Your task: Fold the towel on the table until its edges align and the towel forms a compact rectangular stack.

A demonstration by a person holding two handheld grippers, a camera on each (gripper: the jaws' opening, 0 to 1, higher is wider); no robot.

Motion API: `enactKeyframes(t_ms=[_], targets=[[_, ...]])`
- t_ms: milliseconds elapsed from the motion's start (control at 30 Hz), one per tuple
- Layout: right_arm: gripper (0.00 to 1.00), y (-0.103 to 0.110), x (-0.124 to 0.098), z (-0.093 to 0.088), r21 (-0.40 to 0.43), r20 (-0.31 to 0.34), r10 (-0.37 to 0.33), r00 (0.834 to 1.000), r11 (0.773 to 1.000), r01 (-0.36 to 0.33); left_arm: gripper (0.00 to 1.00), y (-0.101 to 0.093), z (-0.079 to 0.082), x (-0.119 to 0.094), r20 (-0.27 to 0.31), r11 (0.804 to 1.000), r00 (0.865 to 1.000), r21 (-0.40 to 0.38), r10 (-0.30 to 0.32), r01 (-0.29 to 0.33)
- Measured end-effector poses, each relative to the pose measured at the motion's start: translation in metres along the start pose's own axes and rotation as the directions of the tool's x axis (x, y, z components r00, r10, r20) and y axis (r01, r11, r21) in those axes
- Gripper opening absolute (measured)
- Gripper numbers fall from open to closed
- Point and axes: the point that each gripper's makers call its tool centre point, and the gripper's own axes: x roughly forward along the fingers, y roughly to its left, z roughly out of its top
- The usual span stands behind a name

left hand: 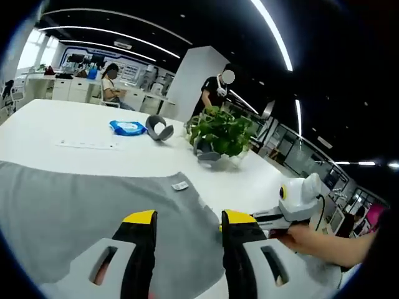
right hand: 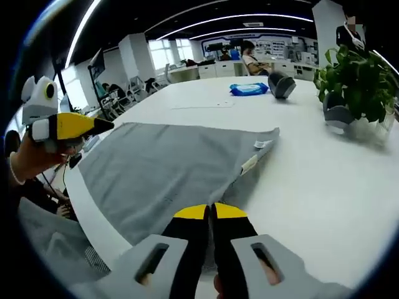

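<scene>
A grey towel (left hand: pixel 81 212) lies spread on the white table (left hand: pixel 75 124), with a small white tag (left hand: pixel 180 185) at its far edge. My left gripper (left hand: pixel 187 218) hovers above the towel's right part, open, with nothing between its yellow-tipped jaws. The right gripper (left hand: pixel 265 219) comes in from the right, held by a hand, low at the towel's edge. In the right gripper view the towel (right hand: pixel 162 168) stretches ahead, and my right gripper (right hand: pixel 209 212) is shut on its near edge, which looks slightly lifted. The left gripper (right hand: pixel 81 126) hangs over the towel's far left side.
A potted plant (left hand: pixel 218 131) stands beyond the towel, with a grey curved object (left hand: pixel 159 128) and a blue wipes packet (left hand: pixel 128 128) to its left. Bare table (right hand: pixel 324 187) lies between towel and plant (right hand: pixel 358 75). People sit and stand far behind.
</scene>
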Motion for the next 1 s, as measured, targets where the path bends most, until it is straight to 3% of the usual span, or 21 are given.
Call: enactKeyframes(t_ms=[167, 333, 767, 1000], targets=[[0.00, 0.003, 0.000, 0.003, -0.001, 0.011, 0.016, 1.000, 1.000, -0.016, 0.43, -0.010, 0.011, 0.033, -0.026, 0.999, 0.999, 0.020, -0.029, 0.029], [0.00, 0.007, 0.000, 0.008, -0.007, 0.025, 0.033, 0.999, 0.999, -0.033, 0.43, -0.020, 0.010, 0.066, -0.071, 0.998, 0.996, 0.037, -0.053, 0.056], [0.00, 0.015, 0.003, 0.009, -0.061, 0.015, 0.051, 0.999, 0.997, -0.050, 0.46, -0.031, -0.015, 0.145, -0.181, 0.993, 0.982, 0.095, -0.053, 0.071], [0.00, 0.026, 0.004, 0.010, -0.118, 0.009, 0.079, 0.997, 0.990, -0.077, 0.45, -0.025, -0.024, 0.179, -0.213, 0.992, 0.976, 0.112, -0.038, 0.063]])
